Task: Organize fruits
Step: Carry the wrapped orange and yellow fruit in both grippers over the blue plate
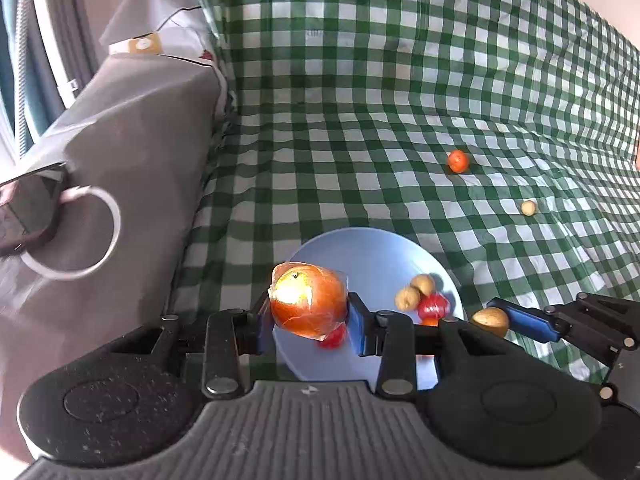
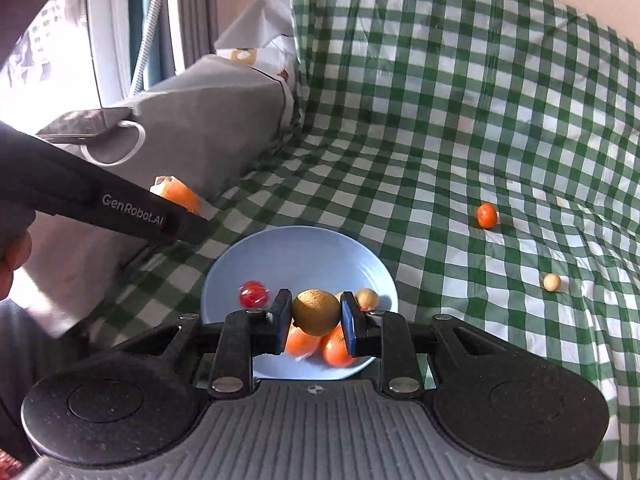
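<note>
Covering the sofa, one checked cloth (image 2: 460, 120) carries one blue plate (image 2: 300, 256) near its front edge. The left gripper (image 1: 308, 312) clamps one wrapped orange (image 1: 308, 304) above the plate; the right gripper (image 2: 316, 316) clamps one brown fruit (image 2: 316, 312) there. Two small fruits lie loose toward the cloth's right edge: one orange ball (image 2: 487, 216) and one beige ball (image 2: 551, 282).

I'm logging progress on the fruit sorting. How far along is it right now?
Partly done. Several small fruits already lie in the blue plate. In hand: the left gripper holds a wrapped orange fruit and the right gripper a round brown fruit, both over the plate, not yet released. Left: a small orange fruit and a pale ball out on the checkered cloth.
</note>
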`<state>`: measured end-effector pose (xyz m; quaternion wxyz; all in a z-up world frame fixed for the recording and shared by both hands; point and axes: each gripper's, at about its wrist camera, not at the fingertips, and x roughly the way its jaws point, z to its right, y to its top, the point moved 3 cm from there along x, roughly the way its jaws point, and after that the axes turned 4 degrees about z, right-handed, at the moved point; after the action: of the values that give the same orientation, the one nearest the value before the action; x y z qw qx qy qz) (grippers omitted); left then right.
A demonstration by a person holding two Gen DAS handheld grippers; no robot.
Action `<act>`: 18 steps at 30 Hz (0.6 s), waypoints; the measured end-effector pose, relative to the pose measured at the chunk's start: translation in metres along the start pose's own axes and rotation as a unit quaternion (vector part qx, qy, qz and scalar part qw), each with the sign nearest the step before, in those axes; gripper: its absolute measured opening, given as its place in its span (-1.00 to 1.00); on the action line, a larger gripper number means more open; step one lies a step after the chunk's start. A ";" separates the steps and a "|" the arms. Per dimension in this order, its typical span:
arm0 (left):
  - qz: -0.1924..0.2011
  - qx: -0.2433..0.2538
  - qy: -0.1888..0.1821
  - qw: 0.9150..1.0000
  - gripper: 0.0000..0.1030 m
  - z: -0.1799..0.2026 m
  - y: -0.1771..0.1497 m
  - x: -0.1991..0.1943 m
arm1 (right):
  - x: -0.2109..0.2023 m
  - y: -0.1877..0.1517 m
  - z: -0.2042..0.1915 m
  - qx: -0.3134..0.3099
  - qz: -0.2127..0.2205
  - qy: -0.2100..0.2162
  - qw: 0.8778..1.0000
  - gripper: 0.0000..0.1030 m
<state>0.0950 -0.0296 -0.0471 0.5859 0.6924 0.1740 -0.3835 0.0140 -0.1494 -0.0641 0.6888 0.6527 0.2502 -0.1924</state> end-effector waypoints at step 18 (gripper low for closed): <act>-0.052 0.035 -0.013 0.998 -0.04 0.007 0.006 0.101 | 0.089 -0.009 0.014 -0.022 -0.051 0.014 0.998 -0.47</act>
<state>0.1621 -0.0592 -0.1170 0.5428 0.6974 0.1882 -0.4284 0.0815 -0.1588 -0.1240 0.6886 0.6263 0.2972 -0.2130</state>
